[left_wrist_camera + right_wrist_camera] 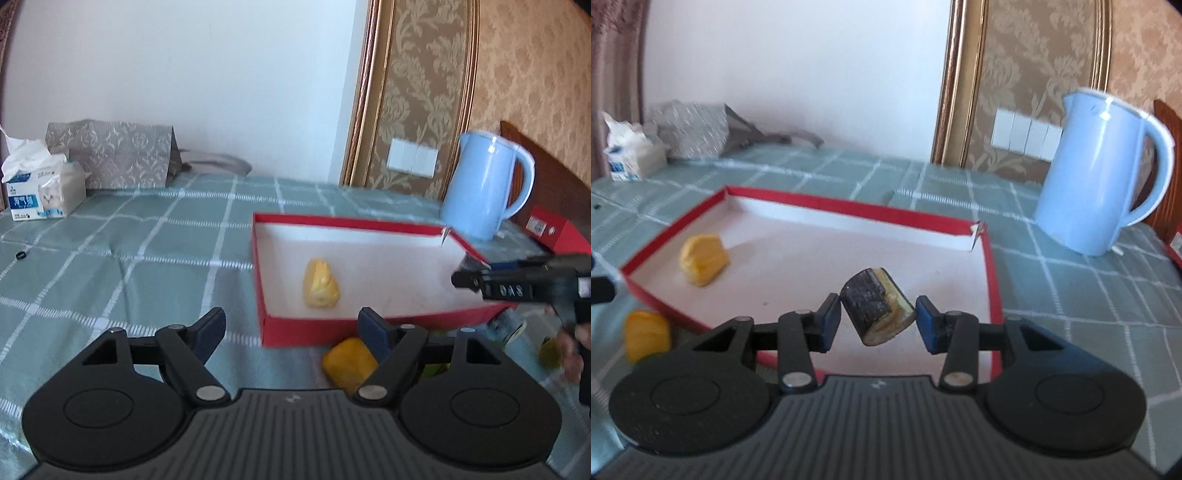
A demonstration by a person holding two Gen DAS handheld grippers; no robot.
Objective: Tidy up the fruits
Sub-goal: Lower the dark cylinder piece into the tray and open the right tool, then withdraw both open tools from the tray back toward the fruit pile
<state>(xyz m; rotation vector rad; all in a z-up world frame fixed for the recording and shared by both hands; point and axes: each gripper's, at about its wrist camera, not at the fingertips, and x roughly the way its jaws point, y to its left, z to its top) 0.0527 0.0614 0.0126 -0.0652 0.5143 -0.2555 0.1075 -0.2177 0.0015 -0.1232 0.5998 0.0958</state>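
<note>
Right gripper (878, 320) pinches dark-skinned fruit chunk (876, 305) over red tray (991, 266). Looks light, firm, skin maybe slick; pads grip curved sides. Left gripper (291, 334) open, empty, near yellow piece (349, 363) outside tray.

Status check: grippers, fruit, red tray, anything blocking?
Left gripper open, empty. Right gripper shut on dark cylindrical fruit chunk, over red cardboard tray. One yellow fruit piece inside, another outside on cloth. Nothing blocking.
</note>
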